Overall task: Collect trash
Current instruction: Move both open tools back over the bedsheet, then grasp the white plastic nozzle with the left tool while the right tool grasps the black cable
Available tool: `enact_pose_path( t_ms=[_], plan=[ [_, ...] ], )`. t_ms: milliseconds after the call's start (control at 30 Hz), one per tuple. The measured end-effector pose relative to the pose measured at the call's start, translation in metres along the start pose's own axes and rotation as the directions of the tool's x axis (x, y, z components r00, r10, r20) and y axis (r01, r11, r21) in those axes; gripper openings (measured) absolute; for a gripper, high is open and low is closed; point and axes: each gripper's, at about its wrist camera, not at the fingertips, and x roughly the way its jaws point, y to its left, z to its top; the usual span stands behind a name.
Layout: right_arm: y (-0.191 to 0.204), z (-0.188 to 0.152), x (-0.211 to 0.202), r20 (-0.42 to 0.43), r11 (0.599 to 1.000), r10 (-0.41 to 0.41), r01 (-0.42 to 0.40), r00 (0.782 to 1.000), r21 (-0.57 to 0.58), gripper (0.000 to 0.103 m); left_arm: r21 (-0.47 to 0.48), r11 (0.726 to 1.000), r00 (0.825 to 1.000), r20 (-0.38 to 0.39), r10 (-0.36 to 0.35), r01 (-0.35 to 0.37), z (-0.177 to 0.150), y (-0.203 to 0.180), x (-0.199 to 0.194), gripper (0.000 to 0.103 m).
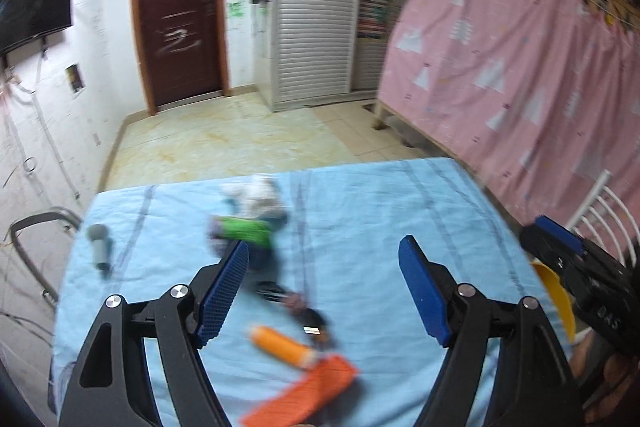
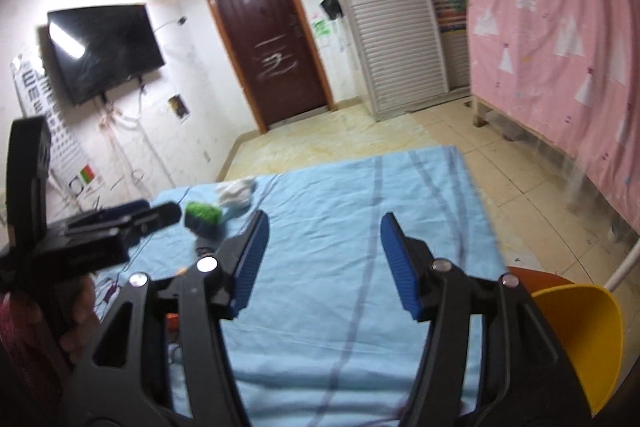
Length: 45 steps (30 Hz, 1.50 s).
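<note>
A table with a light blue cloth [image 1: 360, 211] carries the trash. In the left wrist view I see crumpled white paper [image 1: 256, 197], a green packet [image 1: 246, 231], a grey cylinder [image 1: 99, 245], a dark cable or strap [image 1: 296, 303], an orange bottle [image 1: 280, 345] and an orange flat pack [image 1: 304, 395]. My left gripper [image 1: 324, 283] is open and empty above these items. My right gripper [image 2: 324, 255] is open and empty over bare cloth [image 2: 340, 267]. The white paper [image 2: 237, 191] and green packet [image 2: 203, 214] lie to its far left.
A yellow bin [image 2: 580, 339] stands at the table's right edge, also seen in the left wrist view [image 1: 558, 303]. A pink curtain [image 1: 520, 67] covers a frame on the right. A white chair back [image 1: 600, 211], tiled floor [image 1: 224, 143], door [image 1: 180, 7] and wall TV [image 2: 104, 47] surround the table.
</note>
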Motion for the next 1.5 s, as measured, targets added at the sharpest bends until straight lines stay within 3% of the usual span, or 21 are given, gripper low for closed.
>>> enact_pose_path(
  t_ms=[233,600,833,1500],
  plan=[
    [0.049,-0.003,0.039,-0.080,0.995,0.060,-0.066,0.995,-0.074,0.057,-0.097,0.991,0.995,-0.024,0.095,-0.096,0.009,0.078,0.009,0.069],
    [0.089,-0.013,0.082,-0.186,0.983,0.095,-0.122,0.978,-0.139,0.058,-0.192,0.969,0.987,-0.076,0.145,-0.157,0.010,0.155,0.029,0.069],
    [0.105,-0.024,0.106,-0.279,0.973,0.108,-0.158,0.954,-0.165,0.063,-0.241,0.951,0.978,-0.127,0.165,-0.191,0.011,0.198,0.051,0.069],
    [0.122,-0.032,0.133,-0.351,0.964,0.081,-0.163,0.933,-0.211,0.063,-0.293,0.908,0.941,-0.246,0.233,-0.301,0.011,0.253,0.097,0.069]
  ],
)
